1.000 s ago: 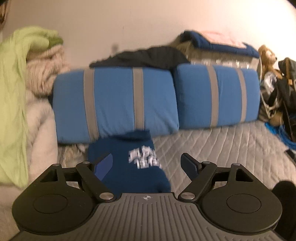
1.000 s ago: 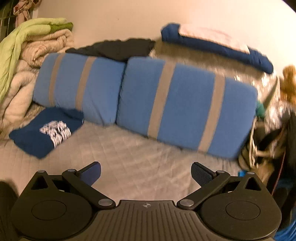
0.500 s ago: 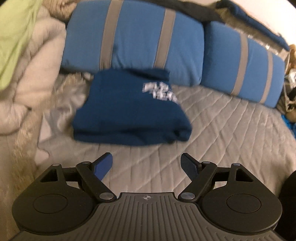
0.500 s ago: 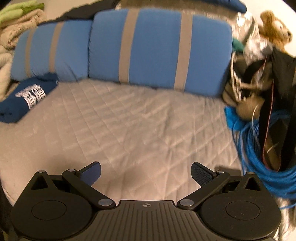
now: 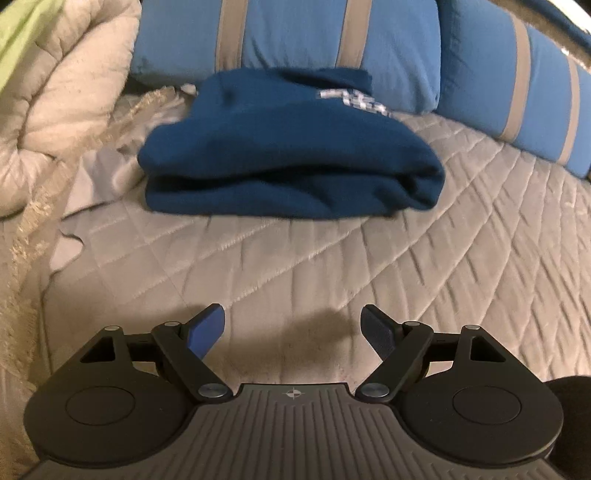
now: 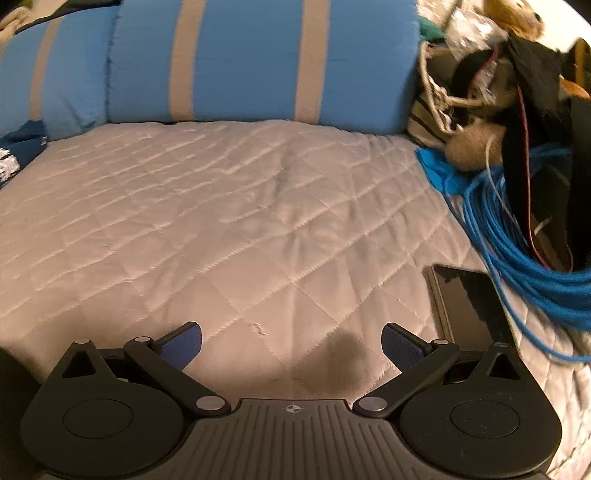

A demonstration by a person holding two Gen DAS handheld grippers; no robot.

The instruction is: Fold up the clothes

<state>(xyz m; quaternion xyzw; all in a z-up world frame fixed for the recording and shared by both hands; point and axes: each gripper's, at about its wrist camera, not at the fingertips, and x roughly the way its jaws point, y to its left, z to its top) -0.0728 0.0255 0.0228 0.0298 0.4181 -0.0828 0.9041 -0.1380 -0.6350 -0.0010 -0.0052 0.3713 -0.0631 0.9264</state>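
A folded navy garment [image 5: 288, 147] with white lettering lies on the grey quilted bedspread [image 5: 332, 266], against the blue striped pillows. My left gripper [image 5: 293, 326] hovers over bare quilt in front of it, open, with nothing between its fingers. In the right wrist view only a corner of the navy garment [image 6: 18, 147] shows at the far left edge. My right gripper [image 6: 291, 341] stands open above the quilt [image 6: 240, 221], holding nothing.
Two blue pillows with grey stripes [image 6: 240, 62] line the back. A cream comforter [image 5: 55, 103] is piled at the left. At the right lie a coil of blue cable [image 6: 517, 236], a dark tablet [image 6: 469, 306], bags and a plush toy [image 6: 513, 14].
Both grippers have dropped toward the bed and tilted downward. The wall has left view; the navy garment now sits higher and larger in the left view. Both jaws stayed open.
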